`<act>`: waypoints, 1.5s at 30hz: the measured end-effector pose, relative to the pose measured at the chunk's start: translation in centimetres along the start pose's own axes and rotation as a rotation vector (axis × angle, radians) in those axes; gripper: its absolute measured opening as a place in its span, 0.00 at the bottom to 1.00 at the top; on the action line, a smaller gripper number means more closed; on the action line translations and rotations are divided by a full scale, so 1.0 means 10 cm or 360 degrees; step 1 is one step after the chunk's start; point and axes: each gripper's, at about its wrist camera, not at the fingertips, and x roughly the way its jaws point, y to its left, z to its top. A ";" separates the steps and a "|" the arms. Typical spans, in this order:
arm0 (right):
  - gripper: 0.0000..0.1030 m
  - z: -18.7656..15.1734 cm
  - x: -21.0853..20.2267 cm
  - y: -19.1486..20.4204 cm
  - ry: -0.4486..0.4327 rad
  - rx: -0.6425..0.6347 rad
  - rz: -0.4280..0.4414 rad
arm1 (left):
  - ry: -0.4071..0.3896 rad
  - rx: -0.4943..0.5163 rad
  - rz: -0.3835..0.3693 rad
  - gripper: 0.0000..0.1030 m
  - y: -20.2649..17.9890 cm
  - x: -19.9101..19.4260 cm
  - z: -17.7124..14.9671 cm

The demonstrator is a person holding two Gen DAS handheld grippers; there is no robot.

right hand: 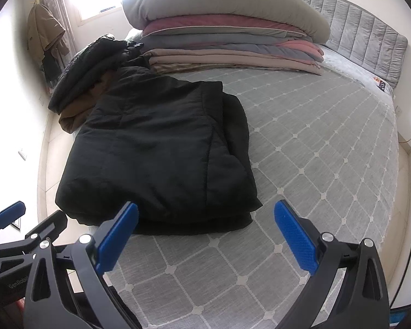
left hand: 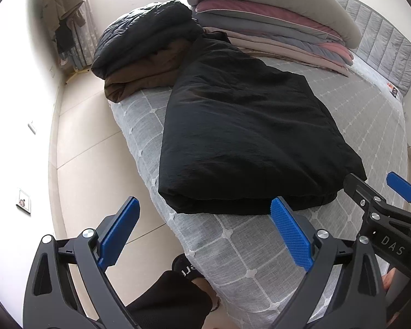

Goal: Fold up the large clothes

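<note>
A large black padded garment (left hand: 246, 142) lies folded into a thick rectangle on the grey checked bed (left hand: 246, 252), near its left edge; it also shows in the right wrist view (right hand: 156, 148). My left gripper (left hand: 205, 208) is open and empty, held above the bed's near corner just short of the garment's near edge. My right gripper (right hand: 205, 213) is open and empty, above the bed in front of the garment's near right corner. The right gripper also shows at the right edge of the left wrist view (left hand: 375, 189).
A folded black quilted coat (left hand: 145, 35) lies on a brown garment (left hand: 139, 79) at the bed's far left. A stack of folded blankets and a pillow (right hand: 227, 27) sits at the head. A grey padded headboard (right hand: 364, 33) is at the right. Pale floor (left hand: 90, 150) lies left of the bed.
</note>
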 end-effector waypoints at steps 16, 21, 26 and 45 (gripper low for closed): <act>0.93 0.00 0.01 -0.02 0.0002 0.0008 0.0021 | -0.0003 0.0007 0.0000 0.90 -0.01 0.01 0.01; 0.93 0.00 0.00 -0.02 0.0001 0.0007 0.0021 | -0.0004 0.0007 0.0001 0.90 -0.01 0.01 0.01; 0.93 0.00 0.01 -0.02 0.0000 0.0006 0.0022 | -0.0005 0.0008 0.0004 0.90 -0.01 0.01 0.01; 0.93 -0.01 0.01 -0.02 0.0001 0.0011 0.0027 | -0.0017 0.0023 0.0005 0.90 0.00 0.03 0.02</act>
